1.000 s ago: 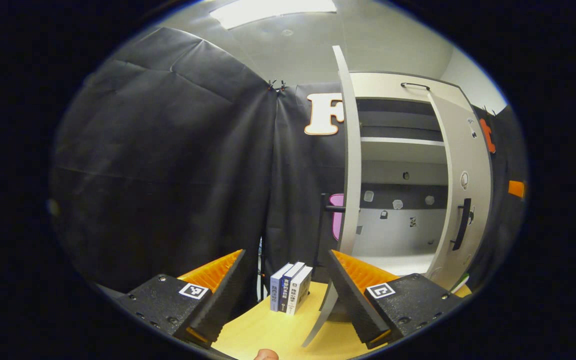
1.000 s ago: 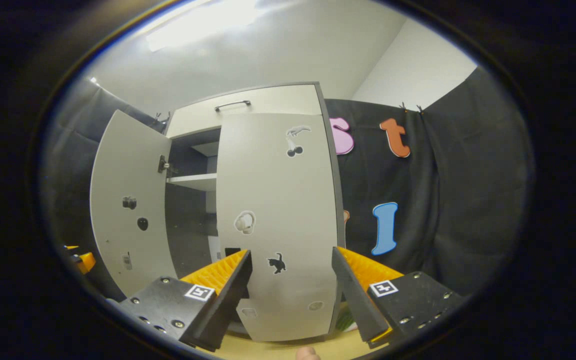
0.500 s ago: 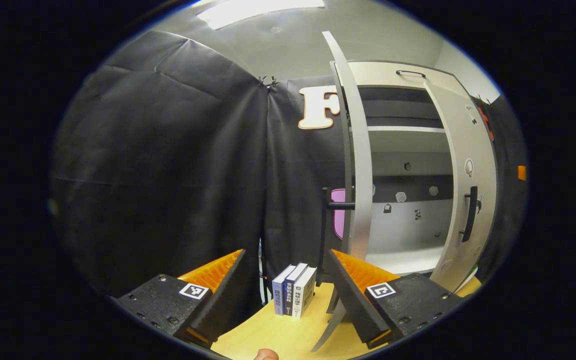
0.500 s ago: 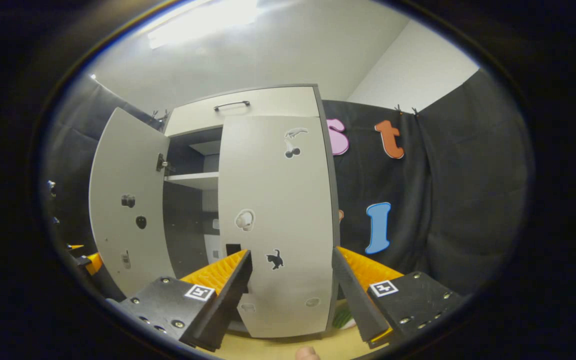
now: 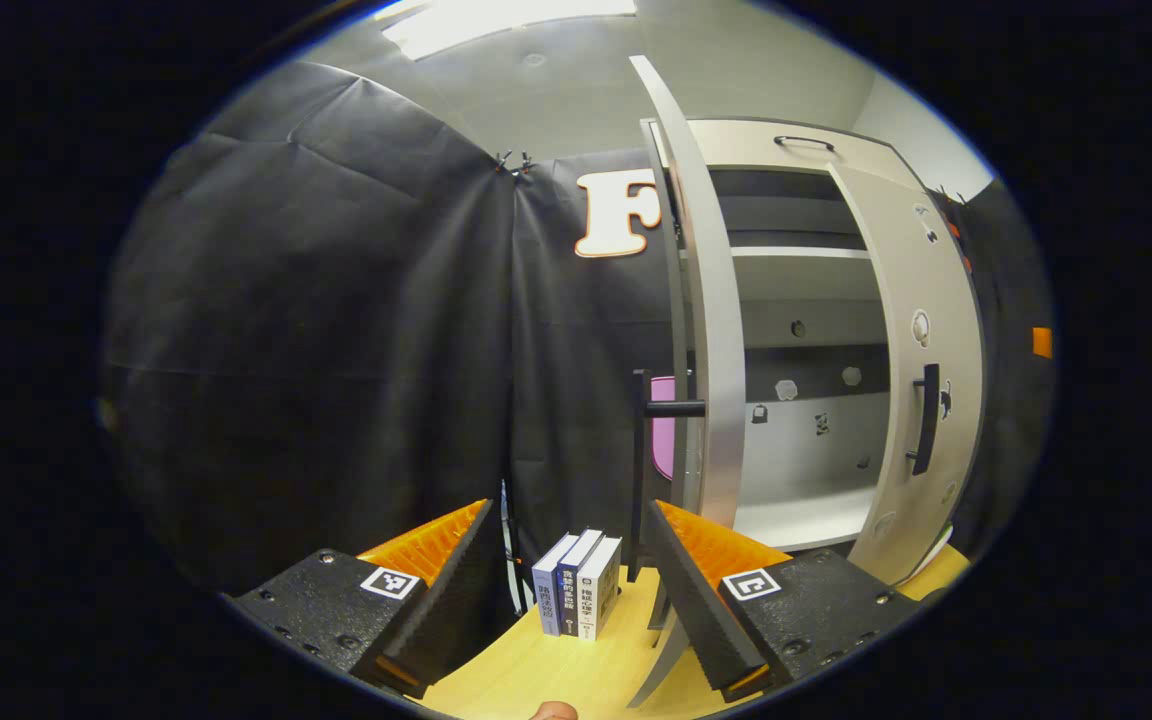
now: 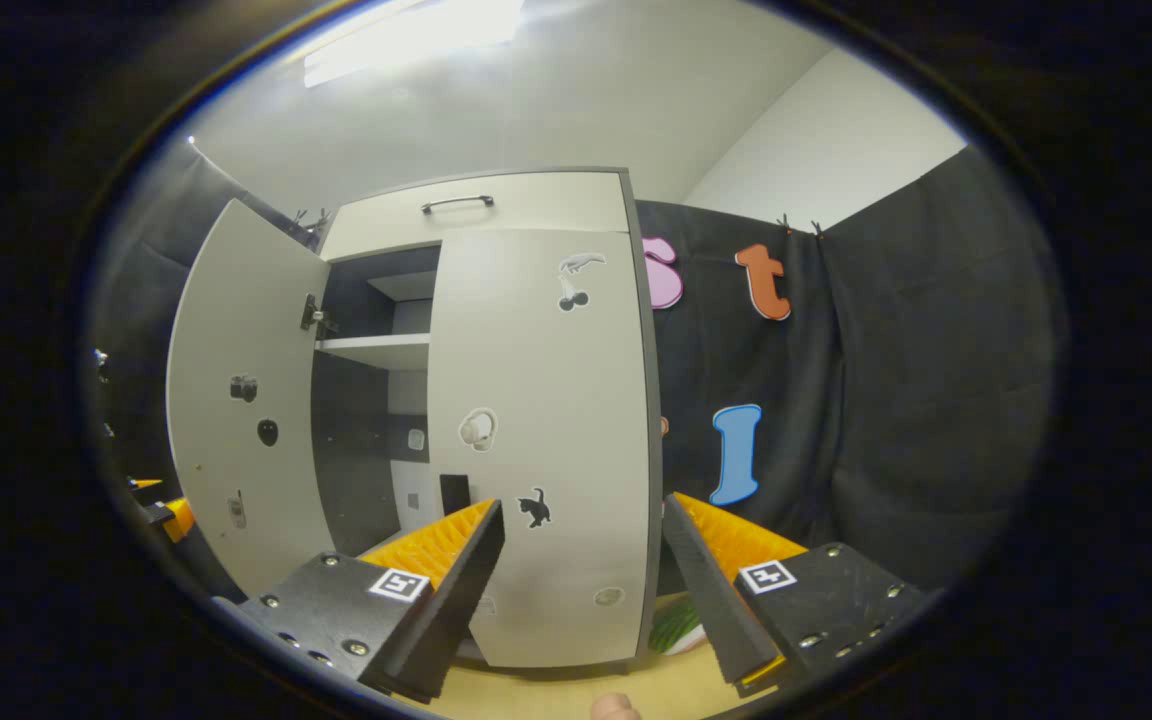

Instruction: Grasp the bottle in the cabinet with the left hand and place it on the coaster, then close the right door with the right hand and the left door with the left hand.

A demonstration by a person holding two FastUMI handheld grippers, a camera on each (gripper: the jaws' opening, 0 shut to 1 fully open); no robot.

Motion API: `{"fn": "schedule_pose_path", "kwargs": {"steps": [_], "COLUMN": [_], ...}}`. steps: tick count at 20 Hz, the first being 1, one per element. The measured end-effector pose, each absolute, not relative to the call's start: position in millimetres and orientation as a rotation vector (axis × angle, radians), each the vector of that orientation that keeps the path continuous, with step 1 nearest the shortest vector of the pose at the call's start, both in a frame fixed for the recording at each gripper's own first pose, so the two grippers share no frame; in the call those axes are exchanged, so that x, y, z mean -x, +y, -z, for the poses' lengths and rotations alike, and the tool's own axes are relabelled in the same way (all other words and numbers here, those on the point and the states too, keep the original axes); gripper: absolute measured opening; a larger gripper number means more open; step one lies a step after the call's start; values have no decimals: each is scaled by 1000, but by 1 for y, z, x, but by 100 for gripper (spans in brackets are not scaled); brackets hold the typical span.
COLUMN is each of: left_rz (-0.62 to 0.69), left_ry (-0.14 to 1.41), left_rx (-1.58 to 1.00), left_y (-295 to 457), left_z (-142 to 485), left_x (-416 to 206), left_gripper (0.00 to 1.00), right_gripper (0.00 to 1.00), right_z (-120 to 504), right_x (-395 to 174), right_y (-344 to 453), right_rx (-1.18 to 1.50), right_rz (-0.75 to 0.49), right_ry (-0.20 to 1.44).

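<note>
Left gripper view: showing left door (image 5: 706, 300) edge-on, swung out, three books (image 5: 576, 597) standing on worktop (image 5: 536, 670). Right gripper view: facing right door (image 6: 546, 440), nearly shut, stickers on it. Left hand-held gripper (image 5: 571, 580) & right hand-held gripper (image 6: 584, 575) both gaping wide, gripping nothing.

Books (image 5: 576, 598) on table (image 5: 536, 670), left of cabinet (image 5: 806, 340).

Both grippers held level, jaws wide apart.
L gripper (image 5: 571, 590): fingers spread, nothing btwn them, fingertip of holding hand (image 5: 554, 711) at bottom edge. R gripper (image 6: 584, 580): same, fingers apart & empty, fingertip (image 6: 614, 708) at bottom edge.
</note>
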State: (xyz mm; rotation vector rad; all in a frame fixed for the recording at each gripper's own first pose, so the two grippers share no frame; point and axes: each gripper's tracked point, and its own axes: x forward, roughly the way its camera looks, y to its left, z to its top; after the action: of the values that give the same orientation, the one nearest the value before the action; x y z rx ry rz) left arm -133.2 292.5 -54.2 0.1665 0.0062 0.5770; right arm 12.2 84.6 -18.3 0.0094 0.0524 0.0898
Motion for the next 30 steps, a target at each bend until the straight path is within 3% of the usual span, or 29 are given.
{"fn": "schedule_pose_path", "kwargs": {"steps": [2,12,13,30], "left_rz": [-551,-381,-362,-105], "left_ry": [3,18,22,65], "left_rx": [-163,-111,-107,-71], "left_y": [284,225,218,110], "left_z": [54,62,63,82], "left_x": [132,102,97,24], "left_gripper": [93,93,93,94], "right_gripper": [92,92,97,97], "right_z": [17,25,26,28], "right_x": [-13,-23,-24,-13], "right_y": [88,105,103,45], "right_rx": [-16,-46,-39,68], "right_rz": [-92,-134,-131,-45], "right_ry": [50,75,79,85]}}
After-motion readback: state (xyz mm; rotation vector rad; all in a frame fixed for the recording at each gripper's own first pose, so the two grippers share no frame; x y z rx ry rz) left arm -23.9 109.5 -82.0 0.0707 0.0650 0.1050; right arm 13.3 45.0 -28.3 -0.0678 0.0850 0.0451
